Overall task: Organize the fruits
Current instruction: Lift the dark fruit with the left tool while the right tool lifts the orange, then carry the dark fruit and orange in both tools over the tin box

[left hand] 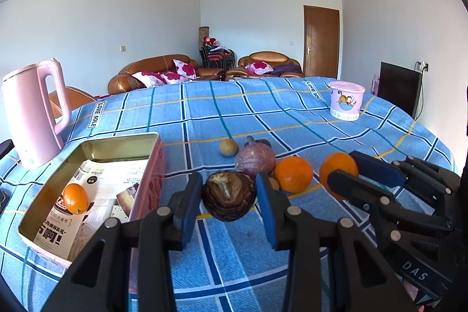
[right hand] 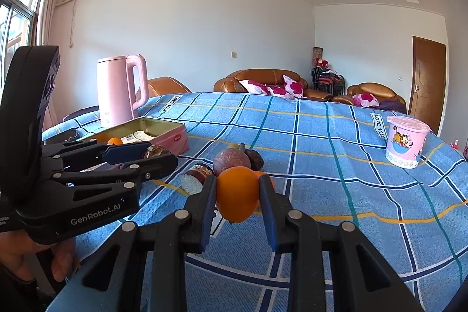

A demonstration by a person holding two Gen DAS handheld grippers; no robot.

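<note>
My left gripper (left hand: 229, 196) is shut on a dark brown, shrivelled fruit (left hand: 228, 199), just right of the pink tin box (left hand: 146, 180), which holds one small orange (left hand: 75, 198) on a printed packet. My right gripper (right hand: 237, 195) is shut on an orange (right hand: 237, 193); it shows in the left wrist view (left hand: 339, 174) too. On the blue checked cloth lie another orange (left hand: 293, 174), a purple round fruit (left hand: 255, 159), a small brown fruit (left hand: 228, 147) and a cut brown piece (right hand: 199, 176).
A pink kettle (left hand: 33, 110) stands behind the tin at the left. A pink cartoon tub (left hand: 346, 100) stands at the far right of the cloth (left hand: 292, 122). Sofas and a door are beyond the table.
</note>
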